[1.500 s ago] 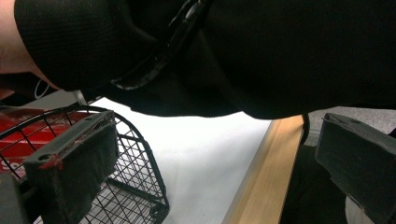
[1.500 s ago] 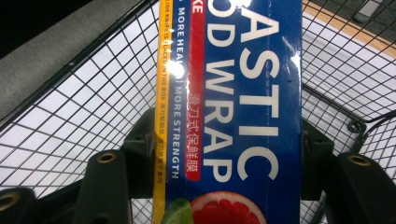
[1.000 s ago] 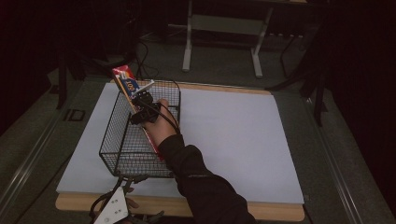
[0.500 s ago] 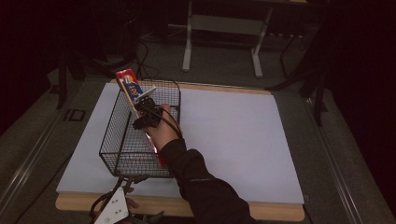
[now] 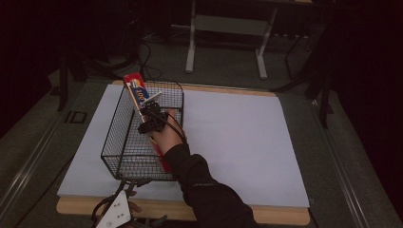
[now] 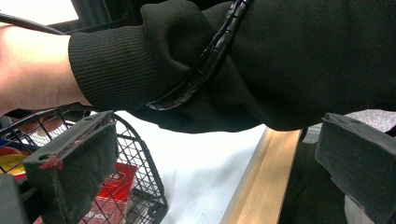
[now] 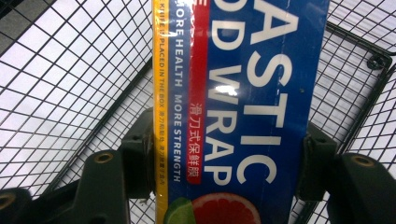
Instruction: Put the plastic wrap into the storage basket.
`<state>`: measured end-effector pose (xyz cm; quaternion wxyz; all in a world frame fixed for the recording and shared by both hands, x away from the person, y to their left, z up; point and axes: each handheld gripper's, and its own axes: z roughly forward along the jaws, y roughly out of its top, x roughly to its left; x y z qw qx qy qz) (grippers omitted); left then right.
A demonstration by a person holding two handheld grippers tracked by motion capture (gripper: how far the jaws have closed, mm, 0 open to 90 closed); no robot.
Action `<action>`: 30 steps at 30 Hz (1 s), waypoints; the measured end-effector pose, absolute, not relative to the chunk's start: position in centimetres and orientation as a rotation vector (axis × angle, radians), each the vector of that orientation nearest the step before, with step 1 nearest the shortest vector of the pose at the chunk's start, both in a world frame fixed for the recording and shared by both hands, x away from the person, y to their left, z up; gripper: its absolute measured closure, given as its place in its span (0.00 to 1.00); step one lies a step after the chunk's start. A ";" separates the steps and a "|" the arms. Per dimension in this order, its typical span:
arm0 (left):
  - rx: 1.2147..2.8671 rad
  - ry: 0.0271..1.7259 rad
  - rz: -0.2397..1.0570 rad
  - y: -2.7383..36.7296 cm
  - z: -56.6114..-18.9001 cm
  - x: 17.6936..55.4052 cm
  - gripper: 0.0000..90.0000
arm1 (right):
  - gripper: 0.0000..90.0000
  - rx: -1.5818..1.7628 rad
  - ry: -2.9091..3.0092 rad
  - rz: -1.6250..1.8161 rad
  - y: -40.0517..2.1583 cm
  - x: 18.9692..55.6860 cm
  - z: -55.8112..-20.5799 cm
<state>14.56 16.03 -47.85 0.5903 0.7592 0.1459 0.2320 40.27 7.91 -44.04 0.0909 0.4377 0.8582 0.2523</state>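
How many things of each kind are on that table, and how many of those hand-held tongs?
Wire basket: 1
Plastic wrap box, slanting out of the basket, clamped in the right tongs: 1
Tongs, the right one and the left tongs open at the table's near edge: 2
Total: 4

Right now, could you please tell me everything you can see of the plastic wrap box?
The plastic wrap box is a long, narrow carton, glossy blue with a red end, a yellow edge strip, white lettering and a grapefruit picture. It lies tilted in the wire basket, far end above the rim. The right claw is shut across its width.
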 end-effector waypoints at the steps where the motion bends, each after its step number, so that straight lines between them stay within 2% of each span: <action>1: 1.767 0.340 0.540 16.0 -47.8 14.6 0.00 | 0.42 1.304 2.550 0.748 7.9 40.3 -44.1; 17: 1.768 0.337 0.533 16.0 -47.9 14.6 0.00 | 0.41 1.331 2.557 0.729 7.9 41.1 -44.7; 24: 1.770 0.337 0.534 16.0 -47.9 14.6 0.00 | 0.32 1.299 2.554 0.773 7.4 41.0 -43.5; 26: 1.771 0.337 0.535 16.0 -47.9 14.6 0.00 | 0.24 1.279 2.582 0.785 6.9 41.0 -42.9; 30: 1.774 0.336 0.536 15.9 -47.9 14.6 0.00 | 0.16 1.223 2.609 0.841 6.0 40.7 -42.4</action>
